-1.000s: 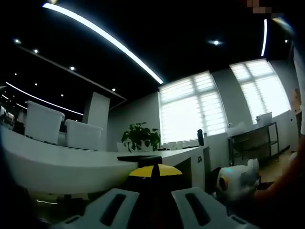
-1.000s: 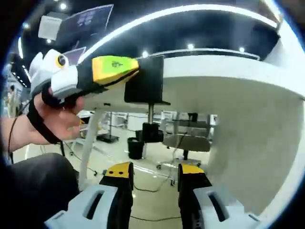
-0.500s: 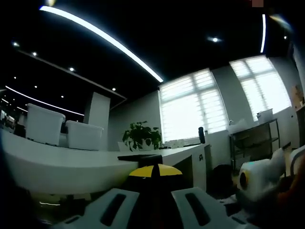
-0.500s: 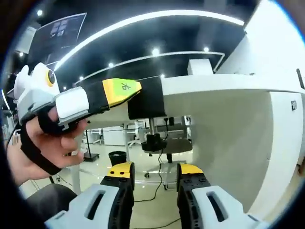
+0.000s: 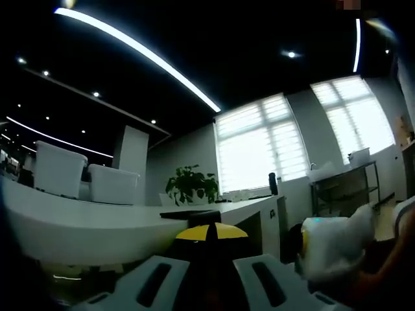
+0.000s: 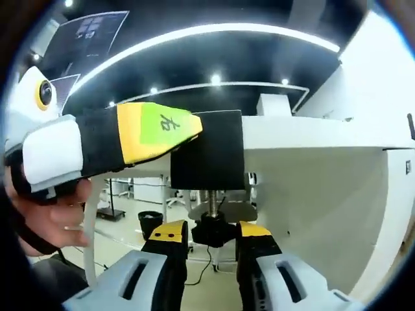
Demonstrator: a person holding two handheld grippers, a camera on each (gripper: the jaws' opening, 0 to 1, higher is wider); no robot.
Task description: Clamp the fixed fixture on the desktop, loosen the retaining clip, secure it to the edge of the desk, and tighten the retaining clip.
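A white desk (image 6: 305,136) runs across the right gripper view, its thick edge level with the top of the black clamp fixture (image 6: 207,159) and its white side panel dropping away to the right of the right gripper (image 6: 211,234). Beyond the desk lie a pale glossy floor, desk legs and a dark bin. The ceiling is black with one long curved light strip and several small spotlights.

In the left gripper view the same desk (image 5: 78,227) sweeps in from the left, just ahead of the left gripper (image 5: 211,232). Two white storage boxes (image 5: 58,168) stand on it to the upper left, one potted plant (image 5: 190,186) straight ahead beyond the yellow tips, and two bright blinded windows (image 5: 259,152) ahead and to the right. One metal shelf rack (image 5: 343,188) stands against the far wall on the right.

The fixture is a black block sitting over the desk edge, with one threaded screw (image 6: 211,202) hanging below it and a black knob (image 6: 211,230) at the screw's lower end. The left gripper's yellow-tipped jaws are closed on the block's upper left side. The right gripper's two yellow-tipped jaws stand on either side of the knob, close to it; I cannot tell whether they touch it. A hand (image 6: 48,223) grips the left gripper's handle at the lower left.
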